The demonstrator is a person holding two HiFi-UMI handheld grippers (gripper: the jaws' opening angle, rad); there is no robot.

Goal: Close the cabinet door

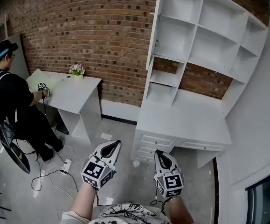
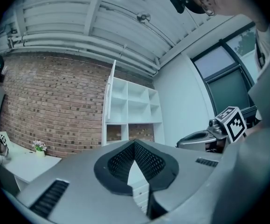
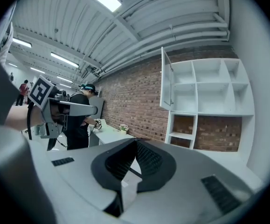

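White cabinet (image 1: 204,36) above the table (image 1: 186,120) has its door (image 1: 154,29) swung open at upper left, probably light and stiff, best pushed near its free edge; left claw (image 1: 114,144) and right claw (image 1: 160,154), both closed and empty, hang well short.

Left gripper (image 1: 113,144), right gripper (image 1: 162,153): jaws together, empty
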